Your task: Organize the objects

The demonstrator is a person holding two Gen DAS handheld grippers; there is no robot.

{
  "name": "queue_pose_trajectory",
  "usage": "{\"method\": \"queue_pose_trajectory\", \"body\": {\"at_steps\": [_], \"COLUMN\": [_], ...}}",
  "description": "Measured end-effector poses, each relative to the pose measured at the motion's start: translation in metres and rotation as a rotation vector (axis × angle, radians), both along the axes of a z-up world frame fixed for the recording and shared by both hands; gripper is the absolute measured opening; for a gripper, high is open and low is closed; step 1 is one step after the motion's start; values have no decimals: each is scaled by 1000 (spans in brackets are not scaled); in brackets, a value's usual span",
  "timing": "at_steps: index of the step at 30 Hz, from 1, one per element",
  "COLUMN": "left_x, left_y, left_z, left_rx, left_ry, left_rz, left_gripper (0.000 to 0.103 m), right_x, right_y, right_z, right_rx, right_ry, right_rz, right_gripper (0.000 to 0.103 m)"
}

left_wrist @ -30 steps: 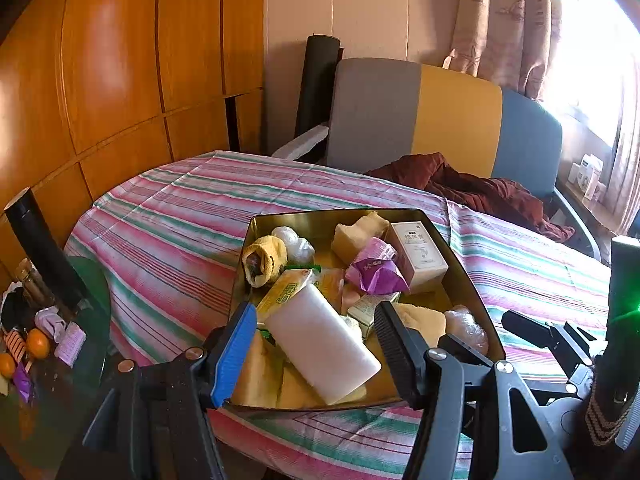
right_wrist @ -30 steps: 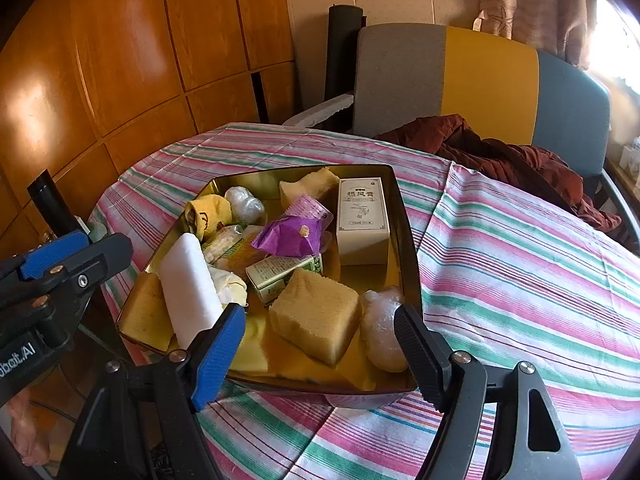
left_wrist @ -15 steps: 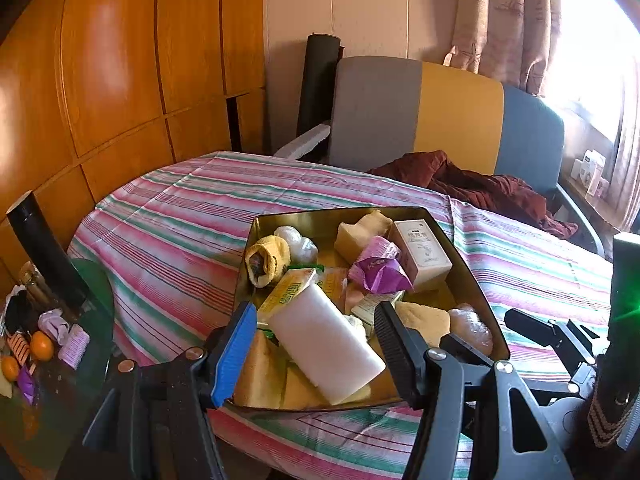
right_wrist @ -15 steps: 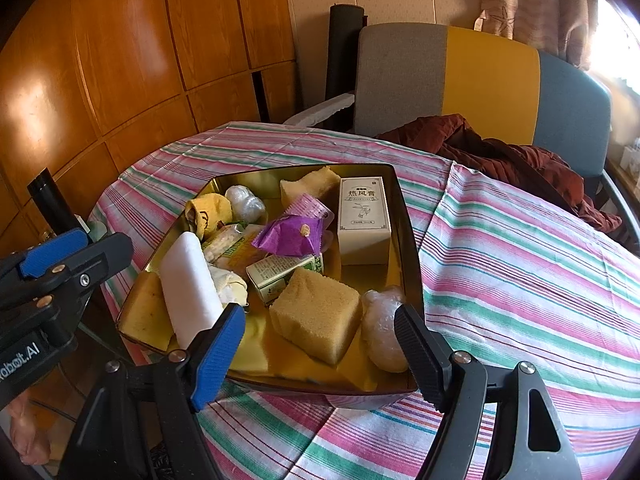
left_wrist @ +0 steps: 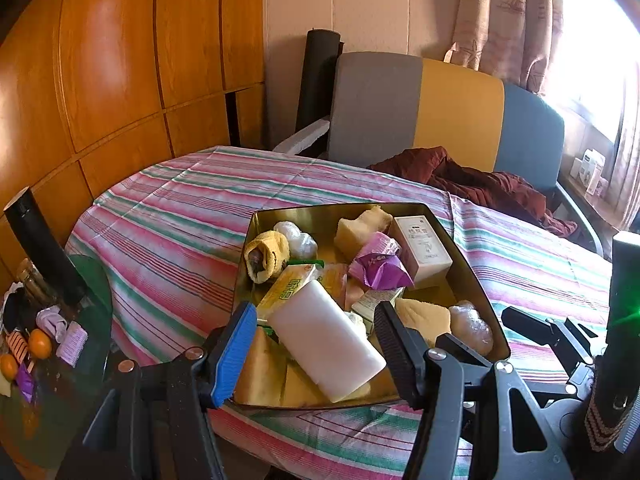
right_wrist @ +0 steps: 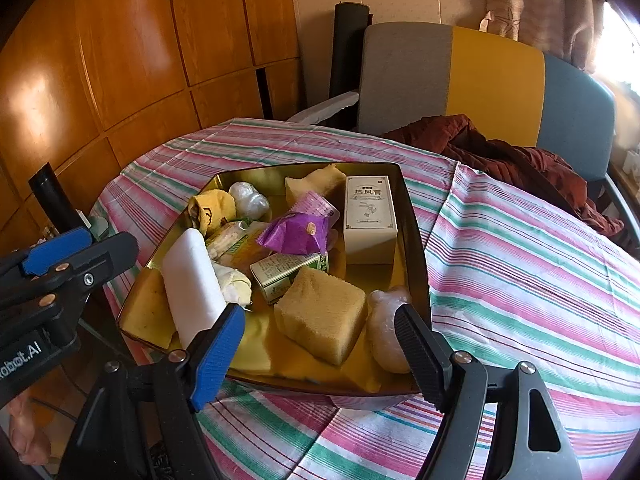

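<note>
Gold tray [left_wrist: 472, 280] is seen on the striped cloth [left_wrist: 168, 232] from the left wrist, heaped with a white block [left_wrist: 324, 340], with the left gripper [left_wrist: 316, 348] gaping empty before it; from the right wrist, the right gripper [right_wrist: 320, 340] is likewise spread, nothing gripped, above a sponge [right_wrist: 320, 312] in the tray

Green box [right_wrist: 290, 276] print too small; window [left_wrist: 592, 60] blown out — sponge [left_wrist: 264, 372] partly hidden.

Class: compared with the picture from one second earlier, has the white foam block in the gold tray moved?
No. The white foam block lies at the same spot against the gold tray's rim and neighbouring items.
</note>
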State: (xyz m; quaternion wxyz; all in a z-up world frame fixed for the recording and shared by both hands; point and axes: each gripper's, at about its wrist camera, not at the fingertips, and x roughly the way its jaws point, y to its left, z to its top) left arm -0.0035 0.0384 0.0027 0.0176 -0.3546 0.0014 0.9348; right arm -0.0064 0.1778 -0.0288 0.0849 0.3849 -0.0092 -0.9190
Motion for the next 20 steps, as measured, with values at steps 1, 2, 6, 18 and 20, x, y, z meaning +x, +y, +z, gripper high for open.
{"method": "queue_pose_trajectory", "body": {"at_steps": [1,2,6,18,20], "left_x": [0,0,-1,-1,-3], "left_y": [0,1,0,-1,-2], "left_z": [0,0,0,-1,-2], "left_rx": [-2,-3,1,14,16], "left_ry": [0,0,-2,18,7], "left_rz": [-2,-4,-7,-22,-21], "left_gripper": [62,62,62,57,57], "right_x": [0,0,0,-3,-2], "right_y": [0,-1,-1,-1,0], "right_z": [0,0,-1,-5,-5], "right_rx": [1,1,3,6,2], "right_ry": [0,0,-2,-7,-3], "right_rz": [0,1,4,8,6], "right_gripper": [78,78,78,79,79]}}
